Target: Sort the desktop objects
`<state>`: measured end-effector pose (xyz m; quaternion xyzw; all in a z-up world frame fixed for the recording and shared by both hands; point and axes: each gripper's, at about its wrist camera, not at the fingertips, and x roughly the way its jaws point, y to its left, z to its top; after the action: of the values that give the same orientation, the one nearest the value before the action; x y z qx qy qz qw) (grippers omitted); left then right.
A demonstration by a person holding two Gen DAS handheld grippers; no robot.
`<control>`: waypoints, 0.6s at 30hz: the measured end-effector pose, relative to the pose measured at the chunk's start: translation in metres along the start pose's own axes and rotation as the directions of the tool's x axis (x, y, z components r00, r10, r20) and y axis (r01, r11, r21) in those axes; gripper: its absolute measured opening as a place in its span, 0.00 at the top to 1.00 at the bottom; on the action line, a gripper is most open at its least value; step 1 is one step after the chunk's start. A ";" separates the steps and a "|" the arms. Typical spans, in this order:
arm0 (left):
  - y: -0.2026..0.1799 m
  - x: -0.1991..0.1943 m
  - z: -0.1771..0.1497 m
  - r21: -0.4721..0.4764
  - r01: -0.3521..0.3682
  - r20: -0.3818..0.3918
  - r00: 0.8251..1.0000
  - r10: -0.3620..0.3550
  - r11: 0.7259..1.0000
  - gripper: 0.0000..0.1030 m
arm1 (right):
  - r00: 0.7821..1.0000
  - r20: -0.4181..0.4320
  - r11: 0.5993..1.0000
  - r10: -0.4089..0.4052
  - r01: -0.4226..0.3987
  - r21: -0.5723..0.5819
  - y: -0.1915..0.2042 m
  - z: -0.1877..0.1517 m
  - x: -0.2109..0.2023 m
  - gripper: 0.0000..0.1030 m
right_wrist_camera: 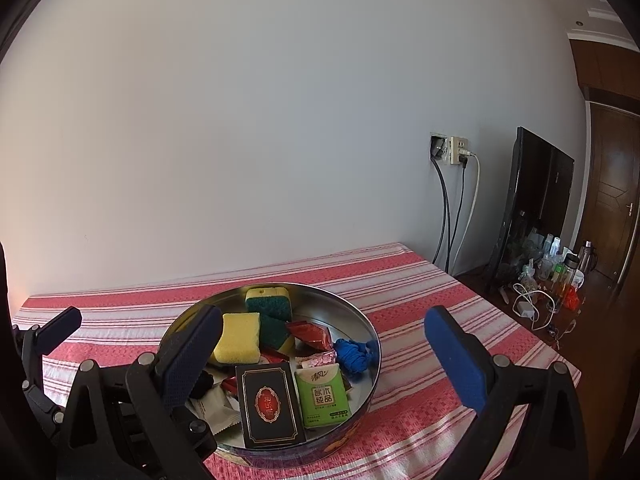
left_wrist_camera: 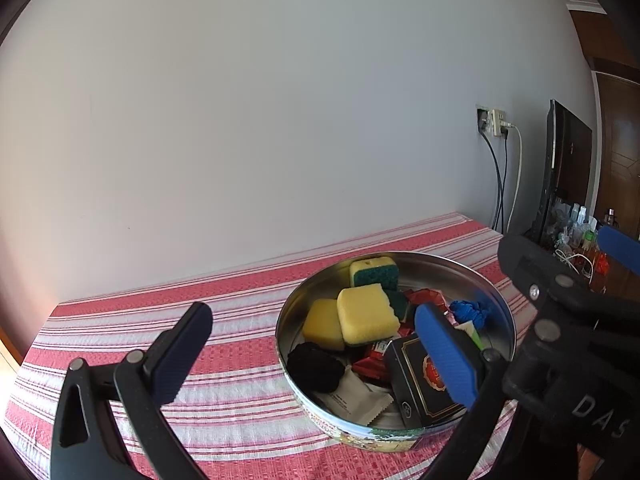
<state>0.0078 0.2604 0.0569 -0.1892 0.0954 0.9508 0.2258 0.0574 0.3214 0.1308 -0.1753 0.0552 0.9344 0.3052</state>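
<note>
I hold both grippers wide open and empty over the round tin (right_wrist_camera: 368,344), which stands on the striped cloth (right_wrist_camera: 460,304) near the desk's front edge: left gripper (left_wrist_camera: 312,348), right gripper (right_wrist_camera: 324,352). Everything seems already in the tin, so I judge the sorting nearly finished. The green tissue pack (right_wrist_camera: 324,398) carries Chinese characters; the black box (right_wrist_camera: 269,404) has a red emblem I cannot read.

right claw body (left_wrist_camera: 600,412): "DAS" | green tissue pack (right_wrist_camera: 323,398): Chinese characters
</note>
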 end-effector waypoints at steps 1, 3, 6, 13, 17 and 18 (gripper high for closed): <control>0.000 0.000 0.000 0.002 0.001 0.001 1.000 -0.001 1.000 0.00 | 1.000 0.003 1.000 -0.006 0.006 -0.002 0.000 0.000 -0.001 0.01; -0.001 0.000 0.000 0.002 -0.001 0.000 1.000 0.001 1.000 0.00 | 1.000 0.008 1.000 -0.016 0.016 -0.013 0.002 0.001 -0.001 0.01; -0.002 0.000 0.000 0.004 -0.007 -0.001 1.000 0.007 1.000 0.00 | 1.000 0.011 1.000 -0.022 0.023 -0.015 0.002 0.001 -0.002 0.01; -0.001 0.003 0.000 -0.010 0.010 -0.017 1.000 -0.011 1.000 0.00 | 0.999 0.019 1.000 -0.027 0.028 -0.009 -0.002 0.001 -0.002 0.01; -0.002 0.004 -0.001 -0.004 -0.003 -0.018 1.000 0.003 1.000 0.00 | 1.000 -0.001 1.000 -0.013 0.013 0.016 -0.007 0.001 0.004 0.01; -0.002 0.004 -0.001 -0.003 -0.005 -0.019 1.000 0.005 1.000 0.00 | 1.000 0.000 1.000 -0.013 0.013 0.011 -0.007 0.000 0.005 0.01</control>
<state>0.0058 0.2636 0.0539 -0.1983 0.0966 0.9497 0.2223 0.0577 0.3293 0.1290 -0.1740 0.0593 0.9320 0.3123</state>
